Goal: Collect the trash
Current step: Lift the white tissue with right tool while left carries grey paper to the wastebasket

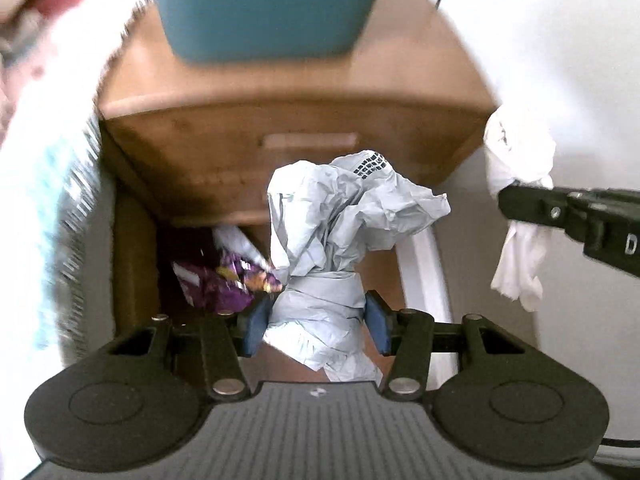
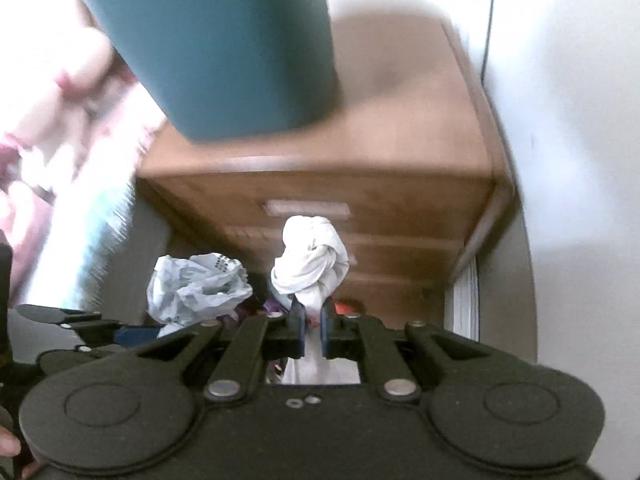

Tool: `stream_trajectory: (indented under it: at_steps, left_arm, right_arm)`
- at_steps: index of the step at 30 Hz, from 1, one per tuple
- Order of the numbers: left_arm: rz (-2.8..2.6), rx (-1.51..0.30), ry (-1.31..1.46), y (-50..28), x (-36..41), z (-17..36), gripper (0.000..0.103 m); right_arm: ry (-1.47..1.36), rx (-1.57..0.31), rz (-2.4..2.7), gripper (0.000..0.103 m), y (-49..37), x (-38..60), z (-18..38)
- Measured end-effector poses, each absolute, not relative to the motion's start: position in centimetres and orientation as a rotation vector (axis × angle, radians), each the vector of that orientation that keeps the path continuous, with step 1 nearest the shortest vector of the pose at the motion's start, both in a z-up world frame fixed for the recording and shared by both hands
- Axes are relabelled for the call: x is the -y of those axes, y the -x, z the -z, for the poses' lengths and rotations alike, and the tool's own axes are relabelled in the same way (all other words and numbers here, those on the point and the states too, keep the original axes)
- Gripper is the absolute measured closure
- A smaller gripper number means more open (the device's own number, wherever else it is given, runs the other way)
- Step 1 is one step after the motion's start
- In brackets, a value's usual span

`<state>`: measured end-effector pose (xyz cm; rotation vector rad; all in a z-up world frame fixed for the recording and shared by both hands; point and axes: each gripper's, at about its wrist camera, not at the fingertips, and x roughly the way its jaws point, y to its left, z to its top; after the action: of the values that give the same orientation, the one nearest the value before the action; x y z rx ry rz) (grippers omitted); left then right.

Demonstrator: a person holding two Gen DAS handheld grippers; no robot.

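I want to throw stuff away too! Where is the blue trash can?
The blue bin stands on top of the wooden nightstand, at the top of both wrist views, above the crumpled paper and white tissue the grippers hold.

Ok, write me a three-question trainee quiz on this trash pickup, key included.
1. True or false: the left gripper is empty.
2. What does the right gripper hold? A) purple wrapper B) white tissue wad C) teal bin
3. Fill in: the teal bin stands on top of the wooden ____.

Key:
1. False; it is shut on the crumpled grey paper.
2. B; the white tissue wad. The purple wrapper lies on the floor below.
3. Nightstand.
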<state>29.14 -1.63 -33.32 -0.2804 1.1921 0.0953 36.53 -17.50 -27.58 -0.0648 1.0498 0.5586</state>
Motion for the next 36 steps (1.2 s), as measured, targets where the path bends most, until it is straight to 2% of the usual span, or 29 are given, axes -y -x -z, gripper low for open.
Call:
stream_trajectory:
  at_steps: [12,22,29,36]
  left_arm:
    - [-0.138,-0.964,0.296,-30.6,-1.6,15.1,0.053]
    - [-0.184,-0.795,0.264,-35.9,-6.9,5.1,0.052]
    - [-0.208,-0.784,0.218,-41.2,-10.5,2.5,0.052]
    - [-0.225,-0.91,0.255,-46.4,-12.8,5.8,0.052]
  right_arm:
    - [0.074,-0.84,-0.637,0.097,-38.5,15.4,9.2]
    - [0.089,-0.71,-0.682,0.097,-43.7,11.6,0.3]
    - [0.113,-0.679,-0.656,0.097,-48.5,7.5,-1.3]
    - [0.159,-0.737,-0.63,0.096,-52.5,4.5,1.7]
